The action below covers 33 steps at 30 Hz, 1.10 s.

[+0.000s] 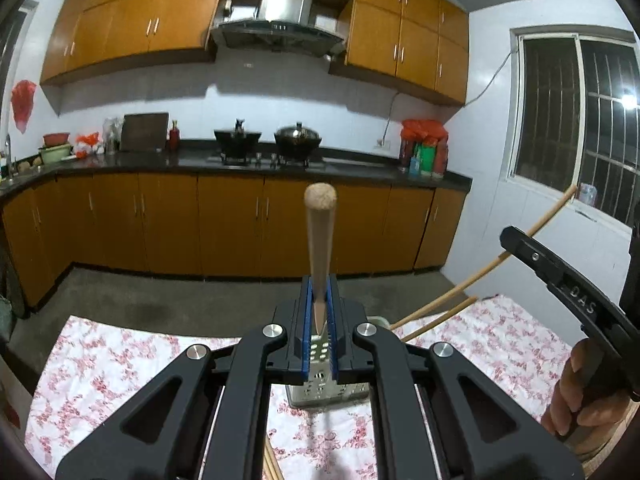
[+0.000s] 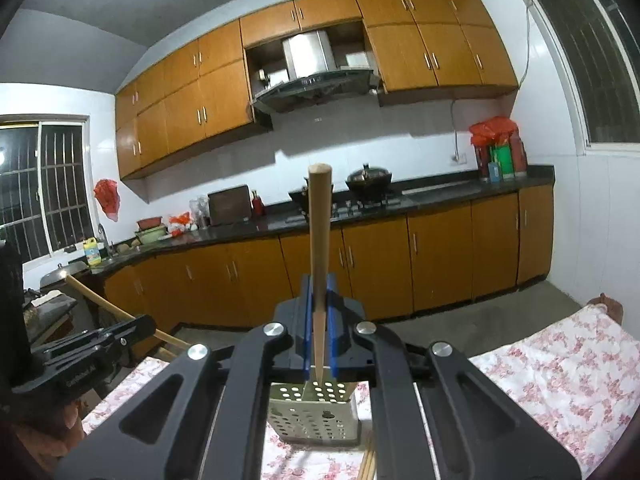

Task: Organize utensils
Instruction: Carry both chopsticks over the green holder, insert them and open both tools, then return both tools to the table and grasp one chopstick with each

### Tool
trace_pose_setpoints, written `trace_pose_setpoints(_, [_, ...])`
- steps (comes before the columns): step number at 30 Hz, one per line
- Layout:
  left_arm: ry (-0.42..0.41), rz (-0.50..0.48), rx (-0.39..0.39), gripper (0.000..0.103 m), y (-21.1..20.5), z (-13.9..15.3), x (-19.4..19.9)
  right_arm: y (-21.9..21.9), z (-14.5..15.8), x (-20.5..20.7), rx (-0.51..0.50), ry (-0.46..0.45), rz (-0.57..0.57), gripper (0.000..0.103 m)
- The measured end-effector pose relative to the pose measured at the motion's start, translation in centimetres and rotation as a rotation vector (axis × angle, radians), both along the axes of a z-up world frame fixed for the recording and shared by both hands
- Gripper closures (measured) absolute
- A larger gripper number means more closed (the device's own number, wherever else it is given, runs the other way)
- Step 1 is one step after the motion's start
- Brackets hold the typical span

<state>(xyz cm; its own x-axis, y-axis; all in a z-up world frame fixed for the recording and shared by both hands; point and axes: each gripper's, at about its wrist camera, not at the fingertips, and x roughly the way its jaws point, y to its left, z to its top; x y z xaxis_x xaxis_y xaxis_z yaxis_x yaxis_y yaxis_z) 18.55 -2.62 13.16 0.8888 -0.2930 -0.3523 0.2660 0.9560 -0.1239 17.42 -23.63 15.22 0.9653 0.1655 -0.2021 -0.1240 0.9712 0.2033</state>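
My left gripper (image 1: 319, 300) is shut on a wooden chopstick (image 1: 320, 240) that points up and away, its lower tip over the perforated metal utensil holder (image 1: 320, 388). My right gripper (image 2: 319, 304) is shut on another wooden chopstick (image 2: 319, 248), its tip just above the holder (image 2: 316, 416). The holder stands upright on the floral tablecloth (image 1: 120, 360). The right gripper (image 1: 560, 276) also shows at the right of the left wrist view, with its chopstick (image 1: 460, 292). The left gripper (image 2: 88, 344) shows at the left of the right wrist view.
More chopsticks (image 1: 270, 464) lie on the cloth by the holder, also seen in the right wrist view (image 2: 368, 464). Beyond the table are the concrete floor (image 1: 160, 292), orange cabinets (image 1: 240, 228), and a dark counter (image 1: 360, 164) with pots.
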Motion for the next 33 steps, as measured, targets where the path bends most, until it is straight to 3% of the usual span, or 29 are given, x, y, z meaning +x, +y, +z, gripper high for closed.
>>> trace_pose_setpoints(11, [0.076, -0.023, 0.028, 0.096, -1.5, -2.9, 2.4, 1.4, -3.9, 4.1, -0.037, 0.126, 0.002, 0.095])
trace_pose_setpoints(15, [0.085, -0.023, -0.005, 0.095, -0.9, -2.7, 2.4, 1.3, -3.8, 3.7, -0.034, 0.123, 0.004, 0.087])
trace_pose_setpoints(18, [0.077, -0.018, -0.023, 0.087, -0.4, -2.3, 2.2, 0.5, -3.2, 2.8, -0.017, 0.100, -0.002, 0.079])
trace_pose_setpoints(20, [0.065, -0.008, -0.032, 0.072, -0.2, -2.0, 1.9, 0.0, -2.7, 2.1, -0.008, 0.085, -0.008, 0.078])
trace_pose_setpoints(26, [0.009, 0.008, -0.087, 0.067, 0.9, -0.4, 0.2, -2.4, -1.7, -0.5, 0.008, 0.052, -0.060, 0.074])
trace_pose_setpoints(29, [-0.031, 0.027, -0.117, 0.065, 2.2, 0.4, -1.5, -4.3, -2.6, -1.5, 0.018, 0.092, -0.115, 0.072])
trace_pose_setpoints(33, [-0.053, 0.090, -0.107, 0.064, 3.9, -0.2, -3.5, -6.6, -6.2, -1.5, 0.016, 0.225, -0.167, 0.072])
